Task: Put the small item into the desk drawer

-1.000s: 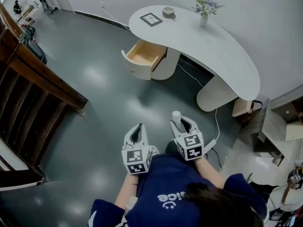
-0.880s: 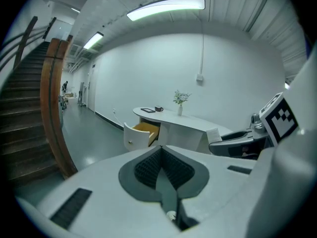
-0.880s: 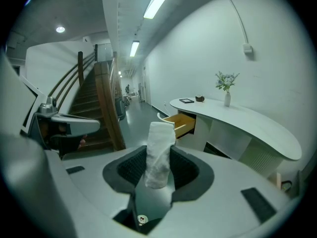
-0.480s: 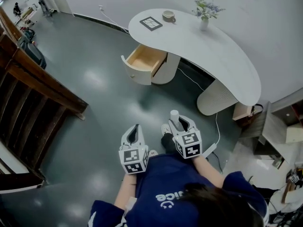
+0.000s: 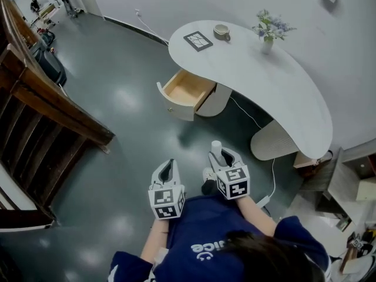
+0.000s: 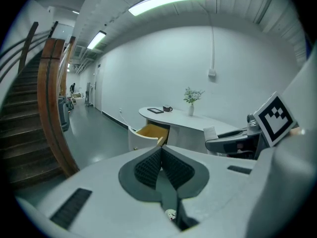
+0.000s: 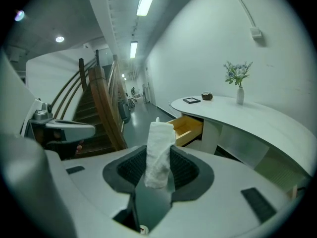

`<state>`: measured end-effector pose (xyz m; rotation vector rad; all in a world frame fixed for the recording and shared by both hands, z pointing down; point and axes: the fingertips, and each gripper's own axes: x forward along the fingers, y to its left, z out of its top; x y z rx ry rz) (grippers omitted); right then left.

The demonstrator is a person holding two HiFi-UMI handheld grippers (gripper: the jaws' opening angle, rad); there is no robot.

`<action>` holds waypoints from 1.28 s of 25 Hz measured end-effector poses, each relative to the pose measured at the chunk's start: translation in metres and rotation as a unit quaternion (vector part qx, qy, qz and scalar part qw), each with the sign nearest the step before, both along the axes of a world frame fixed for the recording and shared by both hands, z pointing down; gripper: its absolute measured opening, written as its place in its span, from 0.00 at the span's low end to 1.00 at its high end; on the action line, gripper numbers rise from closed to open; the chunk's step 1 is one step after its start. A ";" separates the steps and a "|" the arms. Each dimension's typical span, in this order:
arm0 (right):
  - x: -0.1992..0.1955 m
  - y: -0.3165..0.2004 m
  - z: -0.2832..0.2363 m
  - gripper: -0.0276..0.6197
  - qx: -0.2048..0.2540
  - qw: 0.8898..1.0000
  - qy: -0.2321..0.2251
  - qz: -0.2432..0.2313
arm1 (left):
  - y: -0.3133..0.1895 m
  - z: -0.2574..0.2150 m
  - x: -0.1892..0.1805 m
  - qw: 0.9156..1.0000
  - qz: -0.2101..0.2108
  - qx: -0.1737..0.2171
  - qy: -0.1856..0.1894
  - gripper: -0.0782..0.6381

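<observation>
Right gripper (image 7: pixel 158 168): jaws clamped on 1 white rolled item (image 7: pixel 159 148), upright between the pads. Left gripper (image 6: pixel 161 156): jaws together, nothing between. Desk drawer (image 5: pixel 187 90): open, under curved white desk (image 5: pixel 276 93), well apart from both grippers.

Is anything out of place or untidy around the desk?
Only the drawer stands pulled out, apparently empty. The frame, cup and vase sit tidily on the desk; nothing looks spilled or damaged.
</observation>
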<state>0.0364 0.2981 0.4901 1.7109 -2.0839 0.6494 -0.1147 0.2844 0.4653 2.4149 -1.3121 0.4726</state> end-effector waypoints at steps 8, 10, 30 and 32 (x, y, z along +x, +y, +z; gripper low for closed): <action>0.043 -0.063 0.006 0.28 -0.005 1.000 -0.022 -0.009 | -0.052 -0.002 0.045 1.000 -0.003 -0.005 -0.009 0.11; 0.057 -0.079 0.006 0.28 -0.005 1.000 -0.024 -0.013 | -0.065 -0.002 0.058 1.000 -0.004 -0.007 -0.014 0.11; 0.126 -0.183 0.031 0.28 -0.042 0.998 -0.019 -0.038 | -0.171 0.002 0.119 0.998 -0.045 -0.024 -0.025 0.11; 0.123 -0.187 0.034 0.28 -0.046 0.998 -0.019 -0.038 | -0.178 0.005 0.115 0.998 -0.045 -0.026 -0.025 0.11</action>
